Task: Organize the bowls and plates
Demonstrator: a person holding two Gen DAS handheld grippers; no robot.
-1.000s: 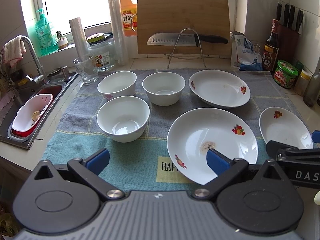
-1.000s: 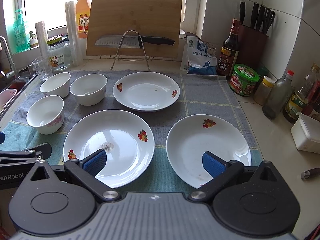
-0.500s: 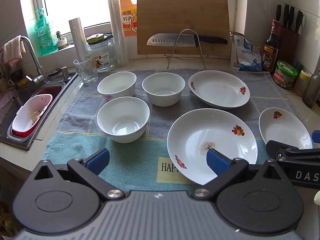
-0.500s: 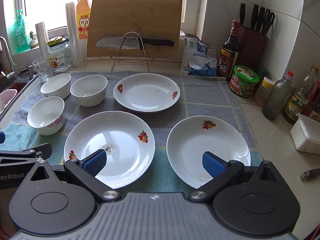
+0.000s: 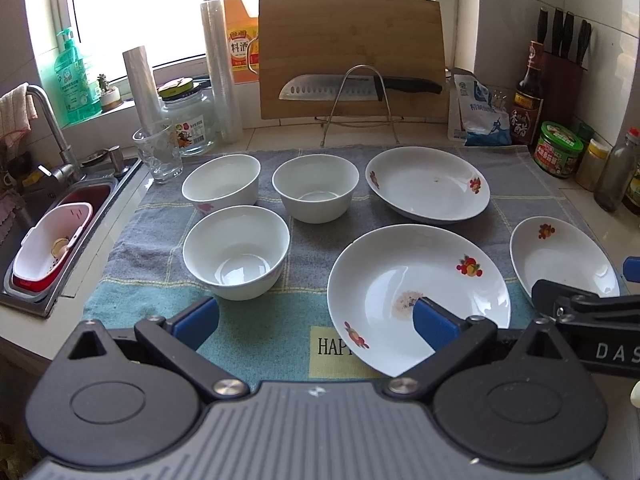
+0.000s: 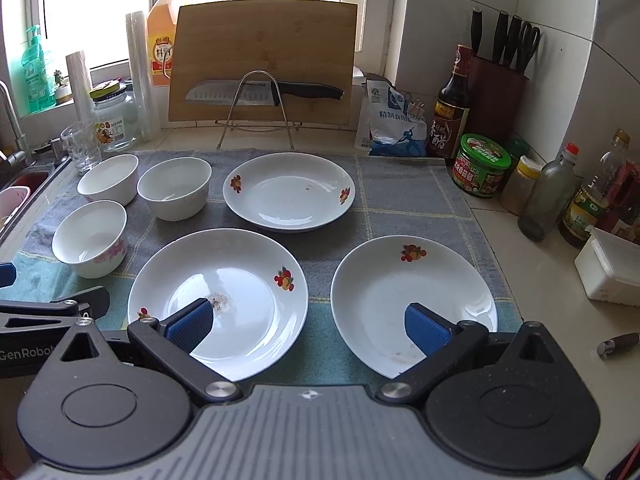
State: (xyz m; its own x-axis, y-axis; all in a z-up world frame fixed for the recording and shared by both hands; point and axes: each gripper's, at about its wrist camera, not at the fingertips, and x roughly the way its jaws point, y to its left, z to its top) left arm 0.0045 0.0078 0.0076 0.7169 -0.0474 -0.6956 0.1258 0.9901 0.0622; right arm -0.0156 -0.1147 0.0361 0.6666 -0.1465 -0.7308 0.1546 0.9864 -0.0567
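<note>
Towel (image 5: 256, 344) reads "HAP", right gripper (image 5: 592, 312) arm "DAS", plates (image 5: 416, 292) unstacked

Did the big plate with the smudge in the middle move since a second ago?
No. The smudged plate keeps its place on the towel, beside the same bowl.

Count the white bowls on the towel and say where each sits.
3, all at the towel's sink end: one bowl at the back nearest the glass, one beside it toward the plates, one in front. None looks hidden.
</note>
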